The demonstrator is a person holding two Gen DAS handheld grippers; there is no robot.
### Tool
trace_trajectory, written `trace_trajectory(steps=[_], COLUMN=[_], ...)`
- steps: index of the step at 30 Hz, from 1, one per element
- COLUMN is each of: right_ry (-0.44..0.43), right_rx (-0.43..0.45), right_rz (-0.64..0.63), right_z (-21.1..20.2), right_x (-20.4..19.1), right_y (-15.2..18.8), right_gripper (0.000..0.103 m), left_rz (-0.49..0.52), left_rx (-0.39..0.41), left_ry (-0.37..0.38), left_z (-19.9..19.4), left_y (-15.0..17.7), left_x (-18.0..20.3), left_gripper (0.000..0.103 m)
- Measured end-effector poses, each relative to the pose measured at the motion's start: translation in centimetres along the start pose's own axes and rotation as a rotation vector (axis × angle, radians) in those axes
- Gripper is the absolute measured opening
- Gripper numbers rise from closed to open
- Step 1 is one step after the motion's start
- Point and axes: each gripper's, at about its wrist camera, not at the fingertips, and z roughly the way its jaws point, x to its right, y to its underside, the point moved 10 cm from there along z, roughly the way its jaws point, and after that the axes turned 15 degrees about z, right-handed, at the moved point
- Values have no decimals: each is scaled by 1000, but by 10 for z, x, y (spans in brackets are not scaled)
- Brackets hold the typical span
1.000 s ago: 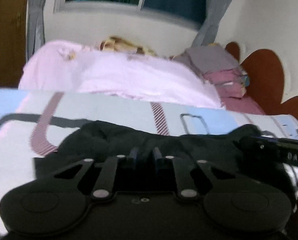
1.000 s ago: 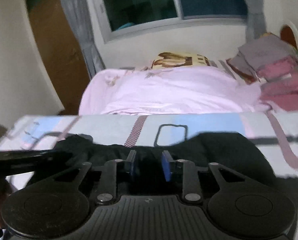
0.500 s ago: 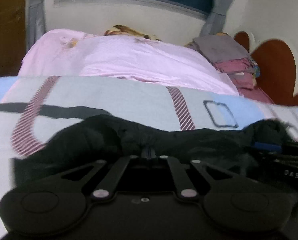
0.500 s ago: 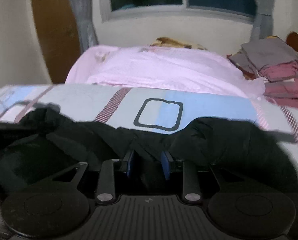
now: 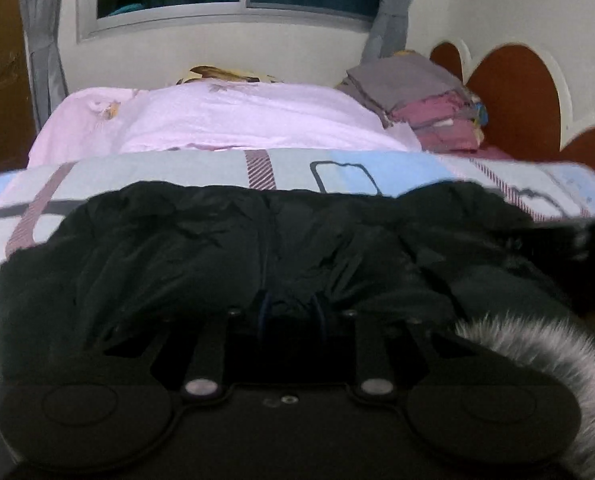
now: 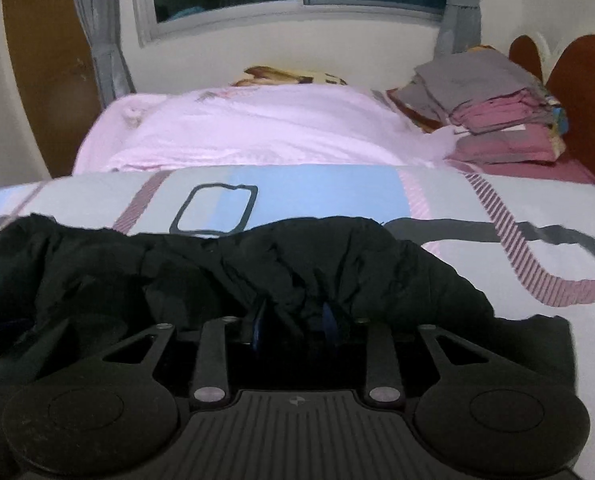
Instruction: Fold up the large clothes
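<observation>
A black padded jacket lies bunched across the patterned bed cover, and its grey fur trim shows at the lower right of the left wrist view. My left gripper is low over the jacket's near edge. Its jaws are opening, with black cloth lying loosely between the two fingers. In the right wrist view the same jacket rises in folds over my right gripper. This one is shut on a thick fold, and its blue fingers are half buried in the cloth.
A pink quilt covers the far part of the bed. A stack of folded grey and maroon clothes sits at the far right by the brown headboard. Bare bed cover lies beyond the jacket, with a window and curtains behind.
Both grippers have sunk toward the bed and the jacket now rests spread on the cover. The left fingers, pinched together half a second ago, have parted. The fur trim has come into the left view.
</observation>
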Motion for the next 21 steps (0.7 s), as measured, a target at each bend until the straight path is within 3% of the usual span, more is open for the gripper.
trace_trajectory(steps=[3,6,9,11,13,15,17,21], right_ry=[-64,-187,-226,-240,-186,-179,-177,-153], right_rx=[30,65,30,-34,-74,-139,-143,-99], right_rz=[59,54,23,10,-37,-5,-16,-66], right_z=[-50,-117,-148,-152,-140,-122,-110,-101], right_x=[-10,-32,-47,-54,-53,-47,-42,-42], right_y=[0,10,32,52,71,89,101,112], right_gripper=[29,29,29,29,29,29,29,28], left_rz=[6,5,-24,-2,32,14,-26,1], left_rx=[-19,80,89,63,16,-28,-19,-35], left_ry=[-9,-28,1,4,-38,-33,-18,-42], left_z=[-21,-77,-105,-109,-100,-84,-73,-63], left_y=[-7,-14,-5,7,23,37,48,51], left_x=[0,7,19,31,32,29,26,28], left_gripper=[21,23,24,26,24,26,26,26])
